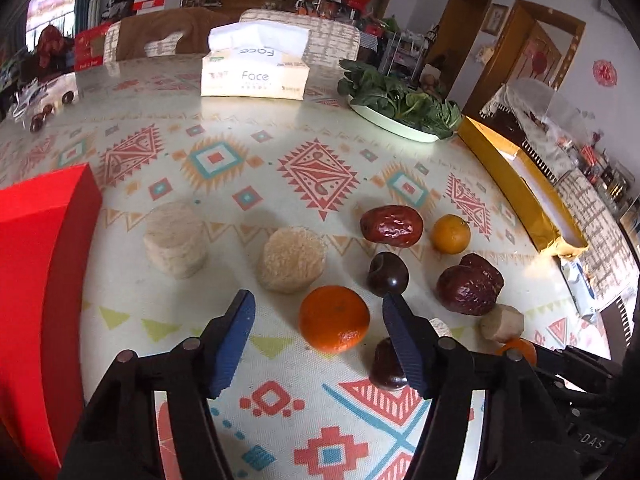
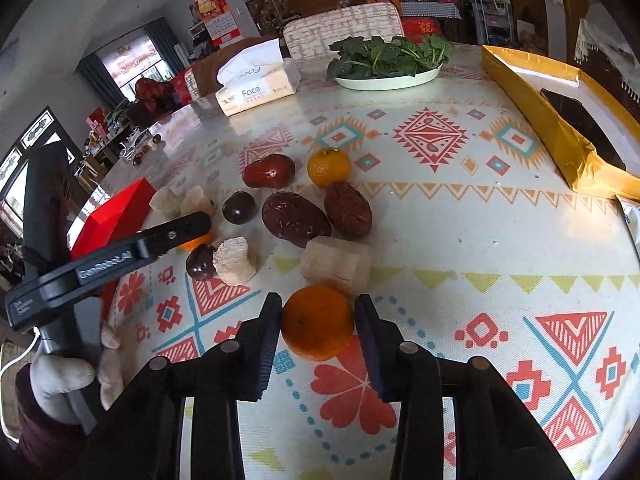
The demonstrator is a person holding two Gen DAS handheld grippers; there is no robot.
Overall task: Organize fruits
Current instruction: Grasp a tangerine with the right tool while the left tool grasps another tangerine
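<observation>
Left wrist view: the left gripper [image 1: 319, 307] hovers with its jaws spread wide and empty, a mandarin [image 1: 334, 319] lying on the counter [image 1: 248, 128] between the blue fingertips, red dates [image 1: 391, 226] beyond.

Right wrist view: the right gripper [image 2: 317, 316] has its jaws pressed against both sides of an orange [image 2: 317, 322] resting on the counter's patterned cloth, just before a pale block [image 2: 335, 265].

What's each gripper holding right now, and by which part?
The right gripper brackets the round orange mandarin across its sides; firm contact cannot be told. The left gripper is open, holding nothing.
</observation>
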